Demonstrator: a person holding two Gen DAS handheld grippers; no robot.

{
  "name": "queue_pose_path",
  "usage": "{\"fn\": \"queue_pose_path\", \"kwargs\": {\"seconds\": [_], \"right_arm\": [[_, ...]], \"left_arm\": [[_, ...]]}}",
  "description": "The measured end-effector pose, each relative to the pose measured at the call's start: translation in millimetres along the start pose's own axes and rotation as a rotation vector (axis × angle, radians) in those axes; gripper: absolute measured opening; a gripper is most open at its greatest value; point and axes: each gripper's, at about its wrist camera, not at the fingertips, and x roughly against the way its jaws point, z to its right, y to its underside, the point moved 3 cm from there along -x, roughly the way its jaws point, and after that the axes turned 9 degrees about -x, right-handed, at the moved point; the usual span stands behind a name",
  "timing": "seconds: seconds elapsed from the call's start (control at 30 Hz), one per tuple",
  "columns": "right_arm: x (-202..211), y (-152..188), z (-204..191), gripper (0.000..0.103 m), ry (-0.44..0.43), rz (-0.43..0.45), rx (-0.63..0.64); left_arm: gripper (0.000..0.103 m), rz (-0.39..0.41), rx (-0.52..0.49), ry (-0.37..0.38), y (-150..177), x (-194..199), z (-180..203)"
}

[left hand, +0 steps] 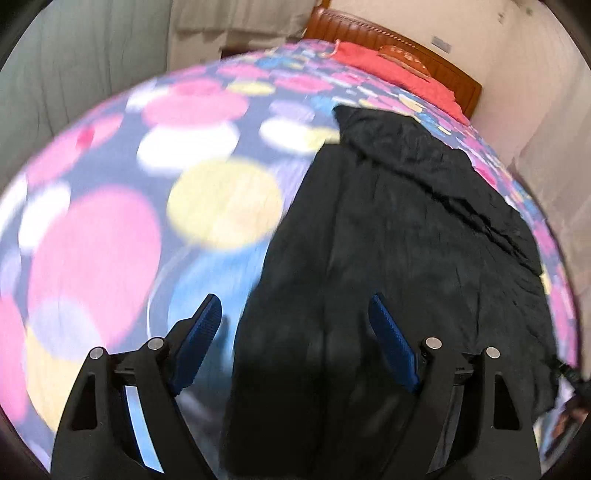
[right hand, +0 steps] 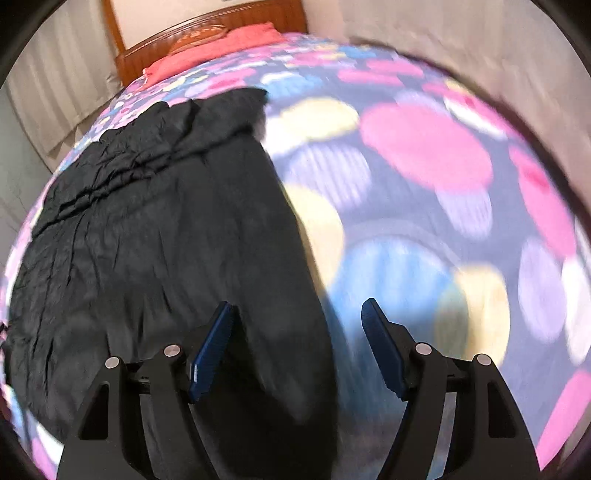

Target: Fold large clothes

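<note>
- Garment (left hand: 399, 221), black, lies spread flat on my bed (left hand: 110, 236).
- Left tongs (left hand: 295, 306) tilt down over its left edge, released, gripping nothing.
- Right tongs (right hand: 297, 310) tilt down over its right edge, released too.

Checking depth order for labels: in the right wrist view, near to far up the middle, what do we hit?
Open right claw → black crumpled garment → dotted multicolour bedspread → red pillow → brown wooden headboard.
</note>
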Motion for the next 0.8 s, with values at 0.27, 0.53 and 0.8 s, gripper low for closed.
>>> {"fn": "queue_pose_path", "kwargs": {"seconds": [0.27,0.53,0.8], "right_arm": [[6,38,10,0.071,-0.128,-0.046,-0.090],[10,51,-2,0.048,-0.166,-0.042,-0.064],[14,52,-8,0.023,-0.193,-0.020,-0.072]], "left_arm": [[0.084,-0.036,0.132,0.205,45,4,-4],[0.069,-0.023,0.134,0.190,50,4,6],[0.035,-0.001,0.128,0.157,53,7,5]]}}
